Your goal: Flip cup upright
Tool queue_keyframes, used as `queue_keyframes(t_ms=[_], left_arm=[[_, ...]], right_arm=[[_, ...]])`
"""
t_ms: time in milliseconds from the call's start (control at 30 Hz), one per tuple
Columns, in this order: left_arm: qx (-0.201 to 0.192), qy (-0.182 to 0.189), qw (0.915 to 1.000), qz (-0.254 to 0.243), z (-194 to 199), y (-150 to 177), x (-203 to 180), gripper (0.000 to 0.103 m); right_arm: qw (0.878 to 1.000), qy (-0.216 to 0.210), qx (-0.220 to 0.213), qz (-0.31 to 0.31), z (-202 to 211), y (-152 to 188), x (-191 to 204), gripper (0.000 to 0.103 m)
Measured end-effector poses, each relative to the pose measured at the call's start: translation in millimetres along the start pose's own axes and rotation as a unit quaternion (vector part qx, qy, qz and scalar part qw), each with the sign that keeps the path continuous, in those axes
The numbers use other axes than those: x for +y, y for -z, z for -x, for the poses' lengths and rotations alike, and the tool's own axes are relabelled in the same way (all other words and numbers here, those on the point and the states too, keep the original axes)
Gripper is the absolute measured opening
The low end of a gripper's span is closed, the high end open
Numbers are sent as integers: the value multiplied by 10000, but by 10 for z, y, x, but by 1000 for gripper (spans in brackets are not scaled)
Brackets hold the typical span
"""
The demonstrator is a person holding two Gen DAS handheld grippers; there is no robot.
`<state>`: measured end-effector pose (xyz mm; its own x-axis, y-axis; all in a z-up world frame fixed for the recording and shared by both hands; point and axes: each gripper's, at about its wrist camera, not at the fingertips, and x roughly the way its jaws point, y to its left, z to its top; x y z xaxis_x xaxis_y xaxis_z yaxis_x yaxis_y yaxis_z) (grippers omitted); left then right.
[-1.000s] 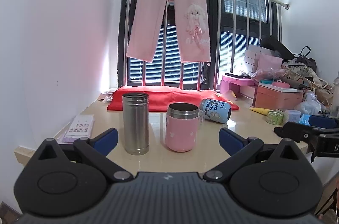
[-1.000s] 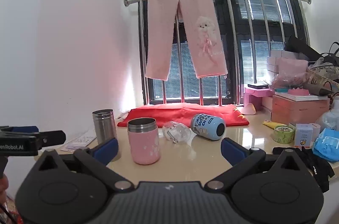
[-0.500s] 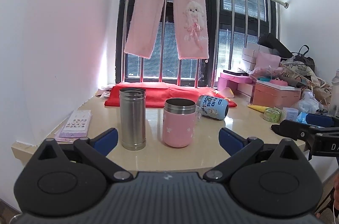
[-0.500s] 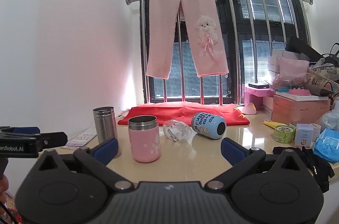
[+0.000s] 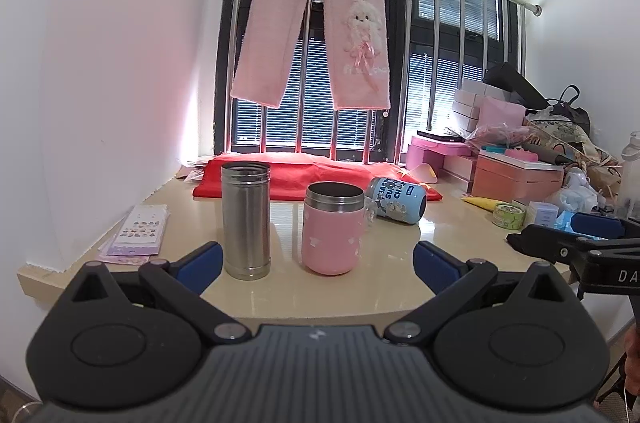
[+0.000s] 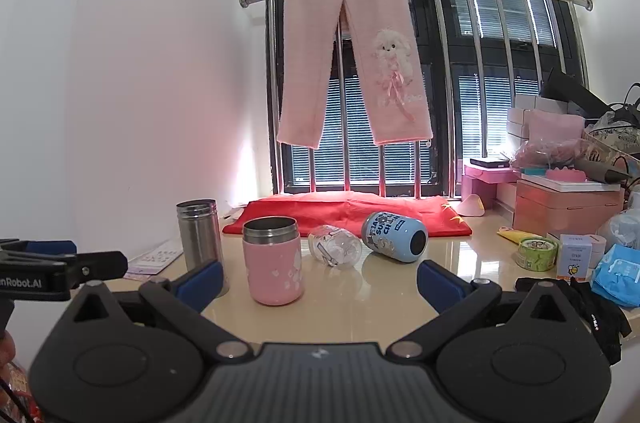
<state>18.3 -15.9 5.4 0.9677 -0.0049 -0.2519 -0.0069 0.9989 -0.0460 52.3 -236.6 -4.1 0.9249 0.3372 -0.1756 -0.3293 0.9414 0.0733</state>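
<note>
A blue printed cup (image 6: pixel 394 237) lies on its side on the beige counter; it also shows in the left wrist view (image 5: pixel 396 200). A clear glass cup (image 6: pixel 335 246) lies on its side to its left. A pink cup (image 6: pixel 273 260) (image 5: pixel 332 228) and a steel cup (image 6: pixel 199 235) (image 5: pixel 245 219) stand upright. My left gripper (image 5: pixel 316 259) is open and empty in front of the steel and pink cups. My right gripper (image 6: pixel 320 277) is open and empty, short of the cups.
A red cloth (image 6: pixel 348 213) lies at the window rail under hanging pink trousers (image 6: pixel 352 63). Boxes, tape roll (image 6: pixel 536 253), blue packet (image 6: pixel 618 273) and black strap (image 6: pixel 592 311) crowd the right side. A sticker sheet (image 5: pixel 140 231) lies at left by the wall.
Both grippers have drawn back slightly from the counter, so the cups look a little lower and farther. Nothing on the counter has moved.
</note>
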Motion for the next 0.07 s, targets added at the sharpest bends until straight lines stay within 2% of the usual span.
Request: queue_keyframes(t_ms=[67], left_arm=[[9, 10, 10000, 6, 0, 0, 9, 103]], right_arm=[[10000, -2, 2, 5, -1, 4, 2, 103]])
